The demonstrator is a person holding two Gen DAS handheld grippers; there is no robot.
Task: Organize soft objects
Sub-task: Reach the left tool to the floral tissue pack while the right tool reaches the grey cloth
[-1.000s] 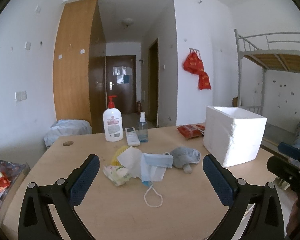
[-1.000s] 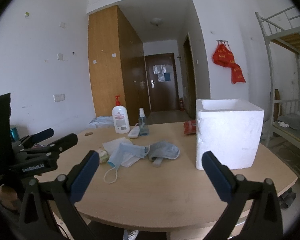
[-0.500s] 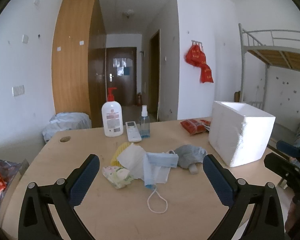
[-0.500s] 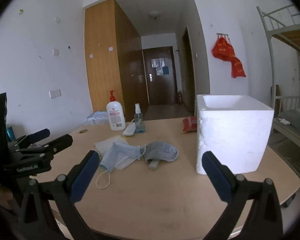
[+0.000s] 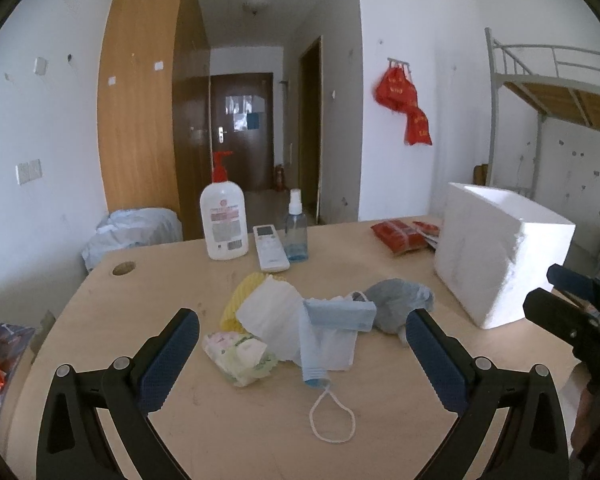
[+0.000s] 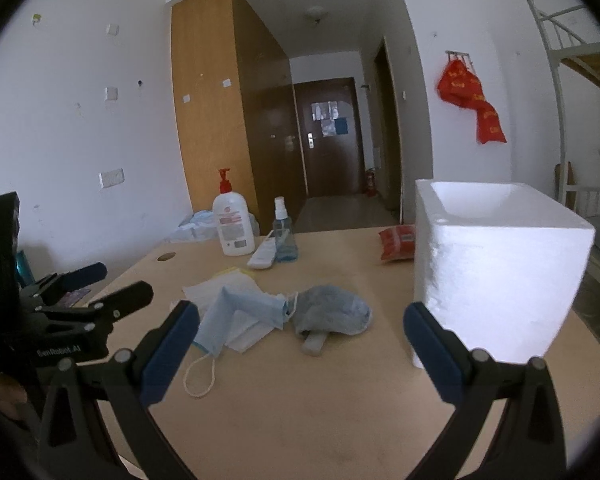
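Soft-item pile (image 5: 300,328) mid-table, untouched, foam box (image 5: 500,256) open-topped at right as the likely bin.
Left gripper (image 5: 300,356) and right gripper (image 6: 300,344) both hover short of the pile, fingers spread wide, empty; blue mask (image 6: 236,316) lies on top, probably the first pick.

A dormitory room: metal bunk bed (image 5: 548,80) far right beyond the jaws, tall wooden wardrobe (image 5: 148,100) and dark entrance door (image 5: 240,128) straight ahead down a short hallway, red bags (image 5: 404,100) hung on a white wall, wooden desk (image 5: 180,280) below.
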